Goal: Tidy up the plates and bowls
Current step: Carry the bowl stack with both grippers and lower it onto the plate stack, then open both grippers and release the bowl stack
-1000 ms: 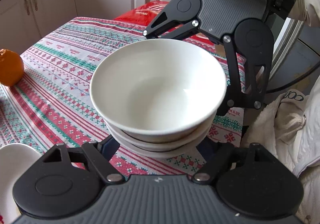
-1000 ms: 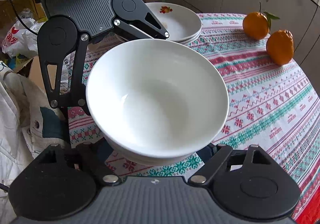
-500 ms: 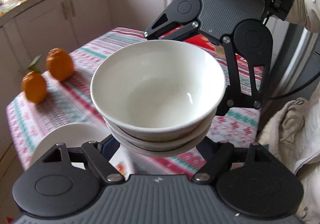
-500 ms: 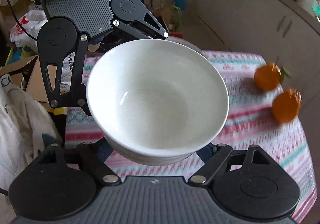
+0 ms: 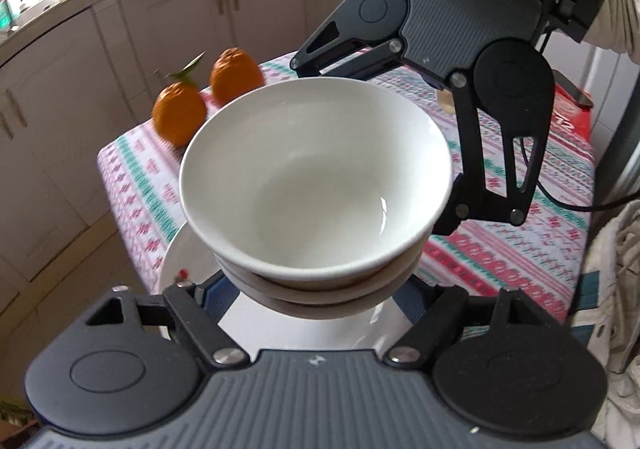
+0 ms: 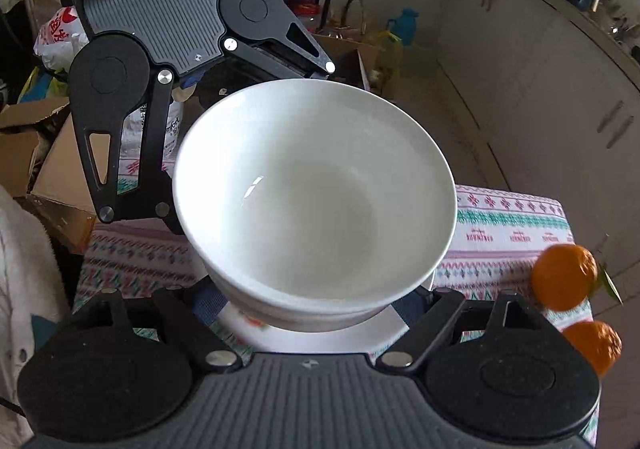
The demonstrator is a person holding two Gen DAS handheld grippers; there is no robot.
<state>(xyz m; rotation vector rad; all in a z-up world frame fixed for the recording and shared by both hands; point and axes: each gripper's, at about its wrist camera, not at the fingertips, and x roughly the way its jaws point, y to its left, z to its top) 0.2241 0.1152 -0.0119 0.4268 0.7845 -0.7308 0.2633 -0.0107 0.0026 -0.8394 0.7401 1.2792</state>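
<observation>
A stack of white bowls (image 5: 316, 189) hangs in the air between my two grippers, also in the right wrist view (image 6: 316, 193). My left gripper (image 5: 312, 301) grips the stack from one side and my right gripper (image 6: 312, 305) from the opposite side; the fingertips are hidden under the bowls. Each gripper's body shows in the other's view, the right one in the left wrist view (image 5: 460, 29), the left one in the right wrist view (image 6: 160, 21). Right below the stack lies a white plate (image 5: 188, 261) with a floral print (image 6: 252, 323).
The table has a red, green and white patterned cloth (image 5: 520, 241). Two oranges (image 5: 180, 113) sit near its corner, also in the right wrist view (image 6: 564, 277). A red box (image 5: 568, 117) lies at the far side. Cabinets (image 5: 60, 129) and cardboard boxes (image 6: 52, 177) surround the table.
Both grippers have carried the bowl stack across the table; it now hangs over the white plate near the two oranges. The grip has not changed.
</observation>
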